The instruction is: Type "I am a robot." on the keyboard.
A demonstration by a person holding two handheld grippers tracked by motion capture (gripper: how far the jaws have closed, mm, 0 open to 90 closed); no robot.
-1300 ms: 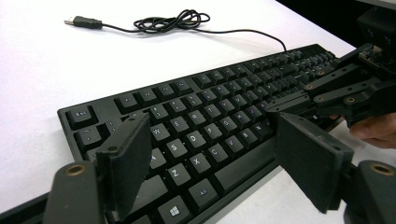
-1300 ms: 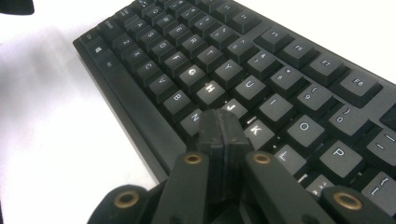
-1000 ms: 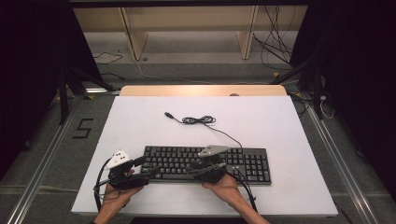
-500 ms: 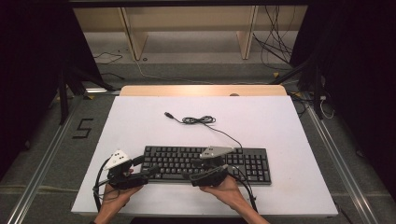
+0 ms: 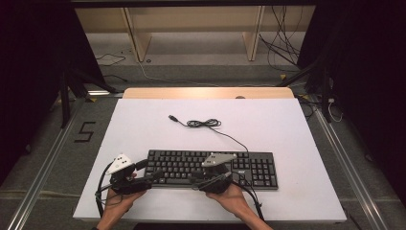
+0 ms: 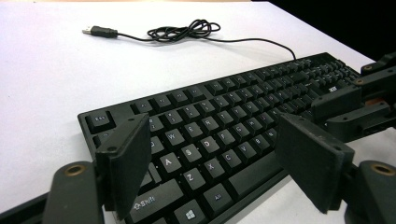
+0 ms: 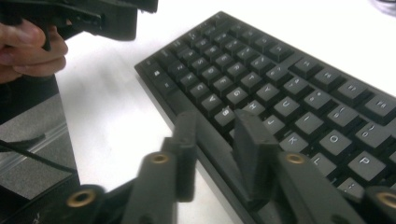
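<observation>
A black keyboard lies flat on the white tabletop, near the person's edge and parallel to it. Its thin black cable runs off the far edge, bunches into a loose tangle farther up the tabletop, and ends in a USB plug lying free to the left of the tangle.

The left tool sits at the keyboard's left end, held in the person's left hand. In the left gripper view its two flat black jaws stand wide apart, one over the Shift and Caps Lock corner, the other over the near edge by the space bar. Nothing is pinched between them; the keys show in the gap. Whether the jaw tips rest on the keys cannot be told.

The right tool is at the near edge around the keyboard's middle, held in the right hand, its grey three-cornered plate above the keys. Its jaws have just been closing and now stand only a little apart. In the right gripper view they straddle the keyboard's front rim, one jaw on the tabletop side, the other over the bottom row near the space bar; whether the pads already press on the rim cannot be told. Beyond them, the left hand's fingers and the left tool's body show at the keyboard's far corner.
</observation>
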